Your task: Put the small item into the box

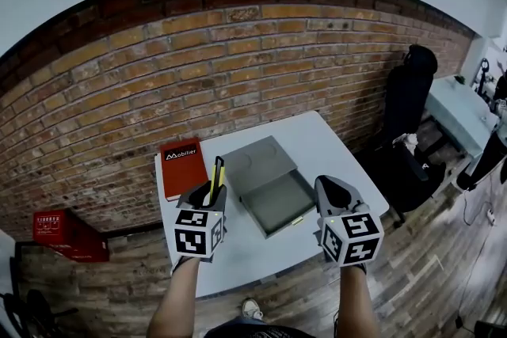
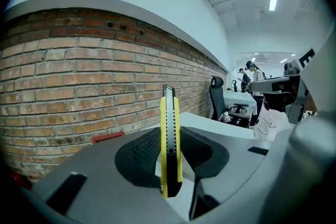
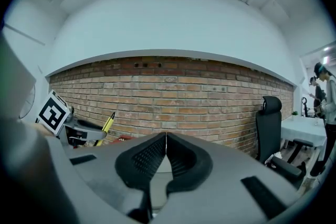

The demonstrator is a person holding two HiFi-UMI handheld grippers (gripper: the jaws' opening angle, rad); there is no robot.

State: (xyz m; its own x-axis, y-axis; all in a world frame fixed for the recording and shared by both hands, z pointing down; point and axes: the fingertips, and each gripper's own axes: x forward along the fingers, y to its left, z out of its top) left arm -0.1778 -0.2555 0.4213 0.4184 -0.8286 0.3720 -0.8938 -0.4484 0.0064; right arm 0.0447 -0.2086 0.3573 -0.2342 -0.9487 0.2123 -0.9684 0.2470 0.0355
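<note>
head: steeply down, over table [image 1: 333, 140] | gripper views: seemingly level | shared: brick wall [image 3: 173, 92]

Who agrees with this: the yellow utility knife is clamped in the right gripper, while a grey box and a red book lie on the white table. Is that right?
Wrong gripper: the left gripper view shows the yellow utility knife clamped in the left gripper; the right gripper is shut, empty. The grey box and red book do lie on the white table.
</note>
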